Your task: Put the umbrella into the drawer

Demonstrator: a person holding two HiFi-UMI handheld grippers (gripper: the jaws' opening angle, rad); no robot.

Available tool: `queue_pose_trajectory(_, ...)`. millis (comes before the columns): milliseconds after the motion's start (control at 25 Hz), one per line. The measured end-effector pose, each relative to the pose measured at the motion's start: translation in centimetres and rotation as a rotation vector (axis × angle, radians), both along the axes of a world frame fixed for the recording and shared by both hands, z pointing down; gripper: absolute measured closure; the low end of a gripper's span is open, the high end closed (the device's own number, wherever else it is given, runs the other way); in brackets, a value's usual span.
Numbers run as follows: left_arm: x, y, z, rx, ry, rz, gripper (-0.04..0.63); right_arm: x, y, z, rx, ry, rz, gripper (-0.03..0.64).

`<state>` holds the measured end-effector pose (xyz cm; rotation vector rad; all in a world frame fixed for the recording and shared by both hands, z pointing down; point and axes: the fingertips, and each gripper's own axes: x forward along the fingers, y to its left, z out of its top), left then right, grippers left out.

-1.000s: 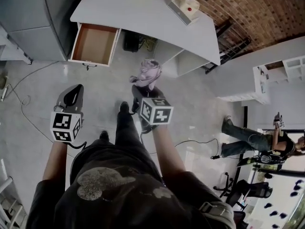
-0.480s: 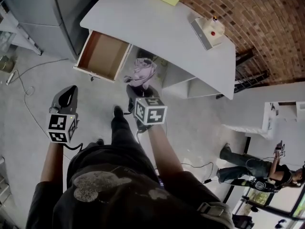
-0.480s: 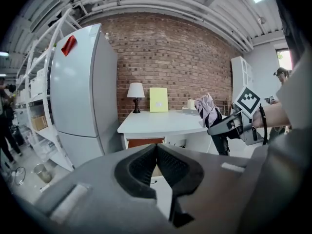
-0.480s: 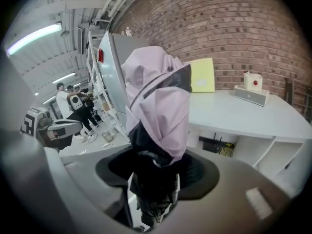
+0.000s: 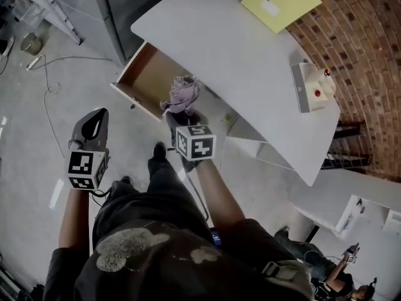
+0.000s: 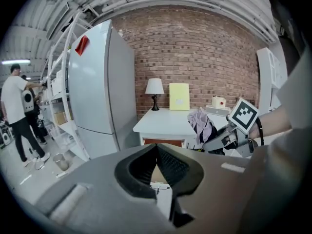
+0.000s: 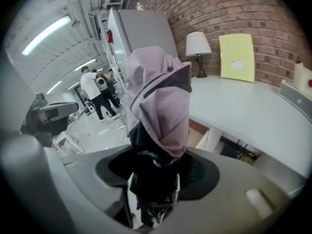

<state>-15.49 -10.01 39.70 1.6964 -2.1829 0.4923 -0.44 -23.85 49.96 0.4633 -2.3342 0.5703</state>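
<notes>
Umbrella (image 5: 183, 95): folded, lilac cloth bunched at the top and a dark part below. It is held in the air, clear of the floor, and is not in the drawer.
Right gripper (image 5: 182, 115): its jaws pinch the umbrella's dark lower part, and the cloth end stands up past the tips. The right gripper view shows the bundle filling the gap between the pads (image 7: 200, 177).
Drawer (image 5: 145, 74): pulled out from under the table's left end, brown inside, nothing seen in it. In the head view the umbrella shows against its right end.
Left gripper (image 5: 94, 123): well left of the umbrella, out over the floor. The jaw tips meet and nothing is between them. Through the gap behind the tips, the left gripper view shows the drawer front.
Table (image 5: 238, 61): white and curved, set against a brick wall (image 6: 195, 48).
On the table: a yellow folder (image 5: 281, 4), a white box (image 5: 311, 88) with a red button, and a lamp (image 6: 155, 87).
Fridge (image 6: 100, 91): grey, just left of the table.
Floor (image 5: 37, 124): pale, with a cable lying across it.
Person (image 6: 17, 111): stands far off at the left in the left gripper view.
</notes>
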Motion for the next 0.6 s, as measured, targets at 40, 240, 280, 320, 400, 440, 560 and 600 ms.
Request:
queue_pose_trajectory(40, -0.7, 0.1, 0.1, -0.005, -0.006, -0.025, 0.584, -0.9, -0.1, 0.5, -0.005, 0.001, -0.026, 0.371)
queue_pose_trajectory(240, -3.6, 1.6, 0.9, -0.036, 0.004, -0.169, 0.584, -4.9, 0.1, 2.6, -0.037, 0.006, -0.135, 0.371)
queue_pose_trajectory(280, -3.9, 1.8, 1.1, -0.035, 0.006, -0.186, 0.584, -5.5, 0.1, 3.0, -0.040, 0.010, -0.153, 0.371)
queue_pose_trajectory(320, -4.0, 1.9, 1.2, -0.031, 0.006, -0.199, 0.584, -6.0, 0.0, 3.4, -0.042, 0.016, -0.168, 0.371)
queue_pose_trajectory(400, -4.2, 2.0, 1.5, -0.030, 0.008, -0.218, 0.586, -7.1, -0.2, 4.2, -0.045, 0.029, -0.193, 0.371)
queue_pose_trajectory(440, -4.2, 2.1, 1.6, -0.032, 0.007, -0.225, 0.584, -7.6, -0.3, 4.5, -0.045, 0.035, -0.201, 0.371)
queue_pose_trajectory(560, -4.4, 2.4, 2.5, -0.030, 0.015, -0.244, 0.584, -9.1, -0.5, 5.6, -0.044, 0.048, -0.218, 0.371)
queue_pose_trajectory(600, -4.5, 2.5, 2.9, -0.029, 0.022, -0.251, 0.584, -9.6, -0.5, 6.1, -0.043, 0.054, -0.221, 0.371)
